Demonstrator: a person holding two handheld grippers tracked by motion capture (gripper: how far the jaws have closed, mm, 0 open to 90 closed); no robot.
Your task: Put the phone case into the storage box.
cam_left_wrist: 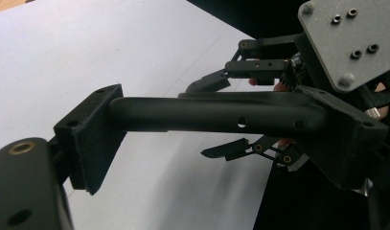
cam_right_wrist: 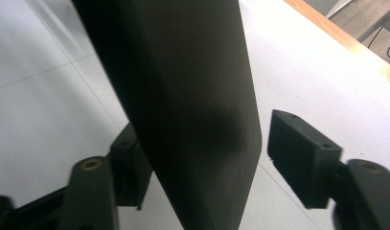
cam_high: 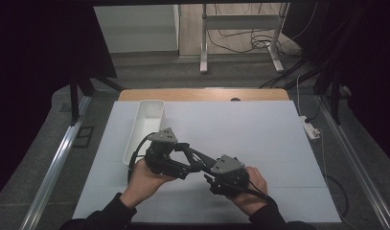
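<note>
Two grippers share one black bar (cam_left_wrist: 216, 112): left gripper (cam_left_wrist: 94, 143) clamps its end for support; right gripper (cam_right_wrist: 207, 158) jaws apart, straddling it.

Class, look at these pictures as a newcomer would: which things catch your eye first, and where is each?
First, the two black grippers meeting low on the white table: the left gripper and the right gripper, each in a hand. Between them runs a black bar, large in both gripper views. A white bin lies at the table's far left.
</note>
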